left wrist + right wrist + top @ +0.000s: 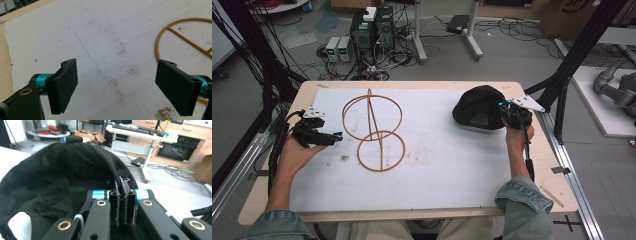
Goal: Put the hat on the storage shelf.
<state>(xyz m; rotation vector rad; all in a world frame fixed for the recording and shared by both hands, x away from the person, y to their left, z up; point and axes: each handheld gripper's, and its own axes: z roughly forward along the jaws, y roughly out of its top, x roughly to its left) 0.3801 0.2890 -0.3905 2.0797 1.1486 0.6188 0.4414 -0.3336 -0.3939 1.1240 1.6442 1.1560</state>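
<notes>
Black mesh cap, at the white mat's right end, is sitting pinched in my right gripper; my left gripper is hovering agape beside the gold wire frame.

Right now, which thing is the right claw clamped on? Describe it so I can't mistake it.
Start at the white mat covering the wooden table and go to its far right corner. There the right claw pinches the mesh edge of a black cap. It is soft, dark and domed, unlike the thin golden wire hoop frame lying left of centre.
</notes>
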